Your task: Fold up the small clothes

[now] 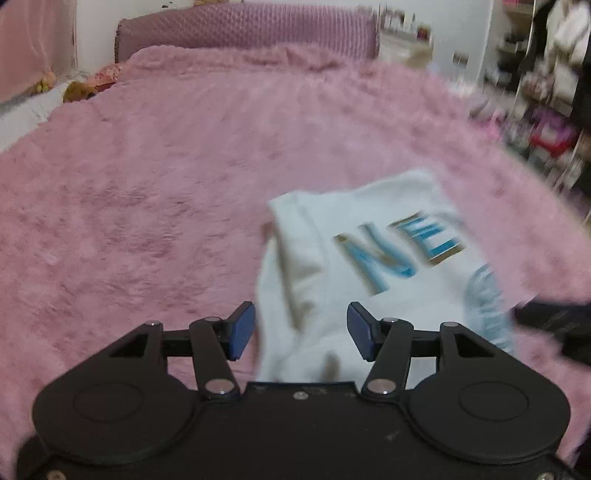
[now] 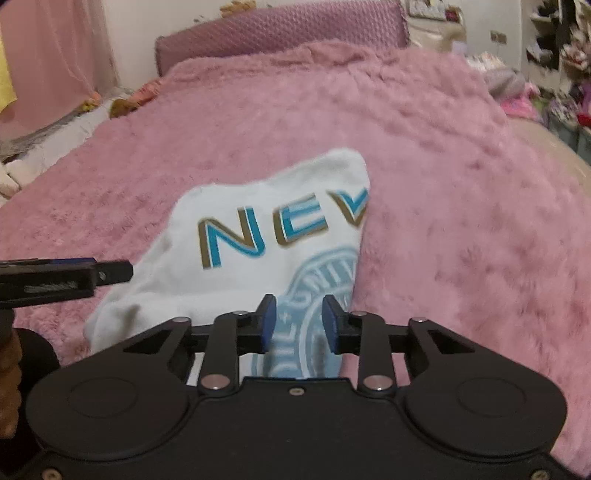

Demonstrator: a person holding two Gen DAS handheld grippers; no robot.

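Observation:
A small white shirt [image 1: 332,251] with blue and gold letters and a pale blue round print lies on the pink fluffy blanket [image 1: 147,184]; its right side is folded in. My left gripper [image 1: 301,330] is open just above the shirt's near left edge, blue pads wide apart. In the right wrist view the shirt [image 2: 229,280] runs under my right gripper [image 2: 299,325], which is open with a narrower gap over the round print and no grip on the cloth. The left gripper [image 2: 110,275] shows side-on at the left. The right gripper [image 1: 550,321] is a dark blur.
The blanket covers a bed with a mauve padded headboard [image 2: 280,29] at the far end. Soft toys [image 2: 122,105] lie along the bed's left side. Cluttered shelves [image 1: 546,110] stand beyond the bed's right edge. Open blanket lies left of and beyond the shirt.

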